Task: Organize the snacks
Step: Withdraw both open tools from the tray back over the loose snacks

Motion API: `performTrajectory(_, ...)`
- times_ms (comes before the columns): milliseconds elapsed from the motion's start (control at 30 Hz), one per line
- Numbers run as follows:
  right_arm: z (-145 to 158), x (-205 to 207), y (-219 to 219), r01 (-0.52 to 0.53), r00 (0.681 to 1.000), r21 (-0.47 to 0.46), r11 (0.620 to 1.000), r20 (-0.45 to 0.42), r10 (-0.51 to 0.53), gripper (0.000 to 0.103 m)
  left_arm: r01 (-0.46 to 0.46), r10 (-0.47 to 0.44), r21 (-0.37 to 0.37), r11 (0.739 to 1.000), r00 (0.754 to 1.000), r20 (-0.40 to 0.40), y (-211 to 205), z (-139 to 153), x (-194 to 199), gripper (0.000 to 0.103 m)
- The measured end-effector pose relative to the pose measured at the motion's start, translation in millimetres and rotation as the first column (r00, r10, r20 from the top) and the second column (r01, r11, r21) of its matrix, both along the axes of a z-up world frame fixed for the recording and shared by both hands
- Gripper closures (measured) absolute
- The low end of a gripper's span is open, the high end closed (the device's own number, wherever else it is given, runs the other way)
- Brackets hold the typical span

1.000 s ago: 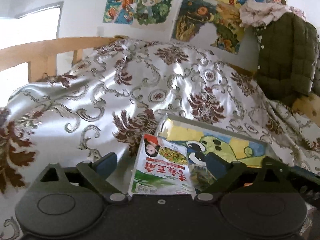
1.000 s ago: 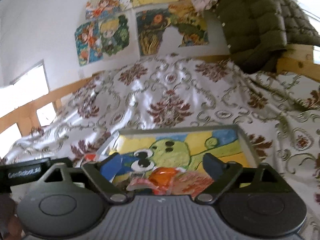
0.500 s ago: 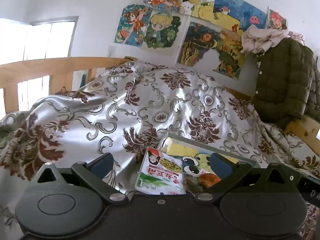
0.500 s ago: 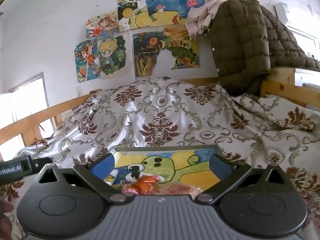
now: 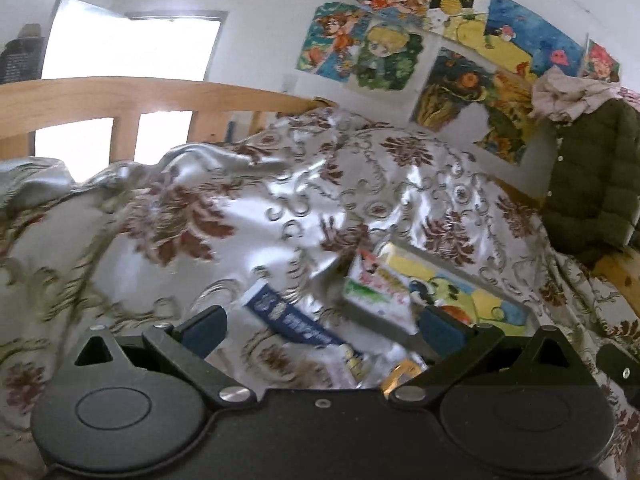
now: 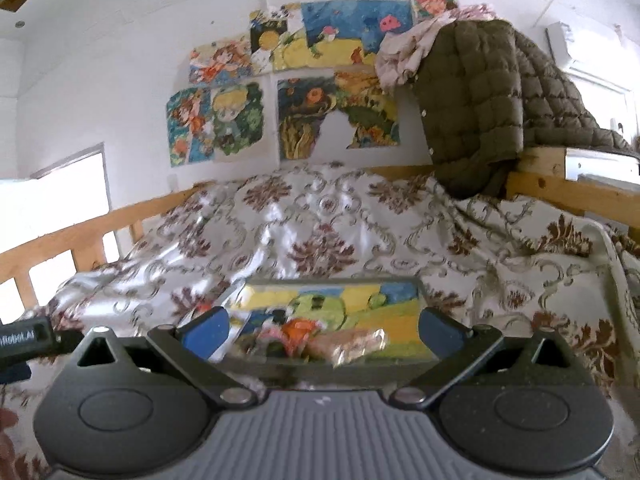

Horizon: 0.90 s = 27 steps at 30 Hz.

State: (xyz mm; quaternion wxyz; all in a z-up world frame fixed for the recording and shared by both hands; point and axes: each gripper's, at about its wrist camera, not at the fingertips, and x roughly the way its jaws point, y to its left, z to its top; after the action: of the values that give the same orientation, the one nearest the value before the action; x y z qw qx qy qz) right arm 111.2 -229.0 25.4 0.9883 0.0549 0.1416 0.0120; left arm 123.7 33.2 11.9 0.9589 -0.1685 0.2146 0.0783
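The tray point(image 6: 424, 292) lies on the bed point(image 6: 320, 236) holding two packets point(image 6: 320, 340); a white packet point(image 5: 376, 296) leans on its left rim, and a blue one point(image 5: 292, 320) lies beside it. Both your left tongs point(image 5: 320, 326) and right tongs point(image 6: 322, 330) are apart, empty. The slick quilt may let packets slide as you grab.

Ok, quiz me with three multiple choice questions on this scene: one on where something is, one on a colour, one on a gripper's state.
1. Where does the tray sit?
A on the bedspread
B on the wall
C on the bed rail
2. What colour is the jacket?
A red
B olive green
C white
3. How is the right gripper?
A shut on a snack
B shut on the tray
C open

A: bedspread surrounds the tray.
B: its quilted fabric is olive.
C: its fingers stand wide apart, gripping nothing.
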Motion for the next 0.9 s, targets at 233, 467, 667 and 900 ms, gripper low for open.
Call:
performTrajectory(233,-9.0,-35.7,12.3,-0.013,0.998,-0.017,1.000,-0.064,0.012,0.000,-0.057,0.061,0.132,0.990,0.998,-0.029,3.9,-1.4,-43.0,0.001)
performTrajectory(467,-20.0,-55.9,15.2,-0.026,0.985,0.022,0.999,-0.171,0.029,0.000,0.003,0.010,0.262,0.965,0.999,-0.049,-8.9,1.5,-67.2,0.001)
performTrajectory(667,-27.8,-68.9,16.7,-0.017,0.974,0.017,1.000,-0.226,0.020,0.000,0.075,-0.044,0.315,0.946,0.994,-0.102,-23.6,-5.8,-82.0,0.001)
performTrajectory(900,-36.4,-73.0,23.6,-0.019,0.957,-0.006,1.000,-0.291,0.016,0.000,0.102,-0.044,0.332,0.938,0.983,-0.179,-29.1,-12.5,-84.4,0.001)
